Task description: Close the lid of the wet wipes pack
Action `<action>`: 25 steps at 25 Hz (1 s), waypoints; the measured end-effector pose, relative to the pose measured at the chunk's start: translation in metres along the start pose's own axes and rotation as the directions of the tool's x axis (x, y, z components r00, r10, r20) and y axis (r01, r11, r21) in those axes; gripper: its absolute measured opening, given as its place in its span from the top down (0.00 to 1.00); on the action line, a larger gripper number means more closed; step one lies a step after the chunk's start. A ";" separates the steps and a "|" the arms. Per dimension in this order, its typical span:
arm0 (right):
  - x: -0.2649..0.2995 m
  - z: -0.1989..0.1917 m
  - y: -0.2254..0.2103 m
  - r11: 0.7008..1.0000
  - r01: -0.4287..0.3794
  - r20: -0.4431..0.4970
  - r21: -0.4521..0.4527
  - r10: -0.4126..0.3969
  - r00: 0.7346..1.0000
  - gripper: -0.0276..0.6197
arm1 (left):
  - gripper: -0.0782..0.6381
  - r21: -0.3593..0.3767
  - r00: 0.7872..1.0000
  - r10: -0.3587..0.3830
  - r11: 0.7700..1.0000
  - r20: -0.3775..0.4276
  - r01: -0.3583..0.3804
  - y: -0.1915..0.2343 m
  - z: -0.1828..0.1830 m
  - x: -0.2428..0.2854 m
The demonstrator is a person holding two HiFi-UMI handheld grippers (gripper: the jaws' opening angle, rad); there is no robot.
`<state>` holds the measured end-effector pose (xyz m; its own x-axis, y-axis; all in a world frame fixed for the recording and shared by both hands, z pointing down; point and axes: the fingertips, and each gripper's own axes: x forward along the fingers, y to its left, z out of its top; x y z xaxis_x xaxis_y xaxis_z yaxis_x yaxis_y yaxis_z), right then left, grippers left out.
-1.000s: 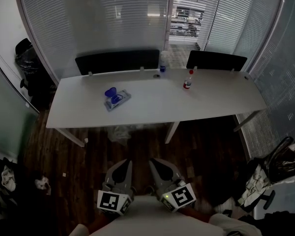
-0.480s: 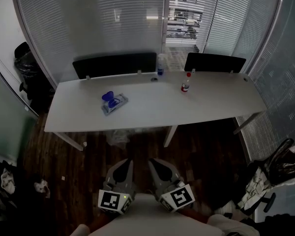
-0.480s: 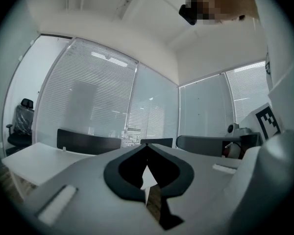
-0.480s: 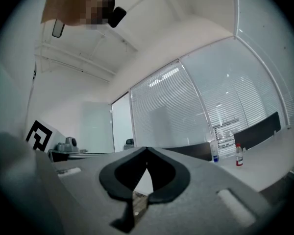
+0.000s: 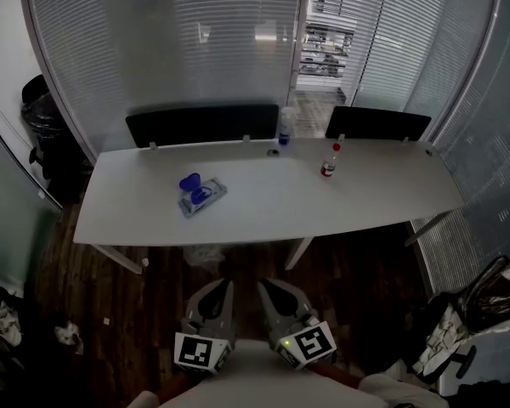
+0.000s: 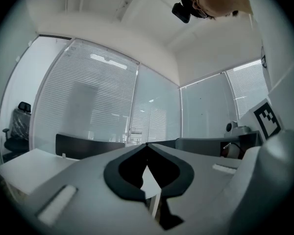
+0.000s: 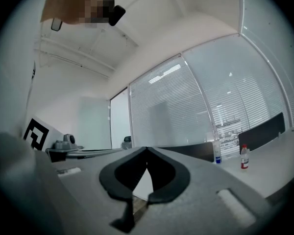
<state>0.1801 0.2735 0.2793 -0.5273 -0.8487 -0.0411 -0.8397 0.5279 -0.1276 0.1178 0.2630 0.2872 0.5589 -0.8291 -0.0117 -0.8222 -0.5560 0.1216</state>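
Currently at approach: left tongs and right tongs are closed, empty, well short of the pack ahead on the worktop. Next, probably: reach forward, press its raised lid down.

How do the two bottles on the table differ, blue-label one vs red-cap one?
Size: the blue-label bottle is taller than the red-cap bottle.
Colour: the blue-label bottle has a blue band low on a clear body; the red-cap bottle has a red cap and a red label.
Place: the blue-label bottle stands at the far edge of the table; the red-cap bottle stands nearer and to its right.
Both are upright and apart from each other.
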 end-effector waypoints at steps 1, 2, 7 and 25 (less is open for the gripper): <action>0.012 -0.002 -0.001 1.000 0.000 -0.006 -0.001 0.000 1.000 0.96 | 0.89 -0.009 1.000 0.003 1.000 0.001 -0.003 0.012 -0.002 0.006; 0.025 -0.003 -0.002 1.000 0.000 -0.011 -0.006 0.000 1.000 0.96 | 0.89 -0.013 1.000 0.005 1.000 0.001 -0.005 0.024 -0.002 0.012; 0.091 -0.001 -0.006 1.000 0.006 -0.027 -0.017 -0.007 1.000 0.96 | 0.89 -0.030 1.000 0.004 1.000 0.000 -0.004 0.083 0.012 0.043; 0.334 -0.001 -0.011 0.999 -0.022 -0.063 -0.049 0.019 0.998 0.96 | 0.89 -0.084 1.000 0.018 0.996 -0.003 -0.018 0.293 0.044 0.143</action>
<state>0.0134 -0.0156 0.2678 -0.5503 -0.8347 0.0194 -0.8332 0.5474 -0.0783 -0.0485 -0.0209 0.2771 0.5444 -0.8388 -0.0062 -0.8203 -0.5340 0.2049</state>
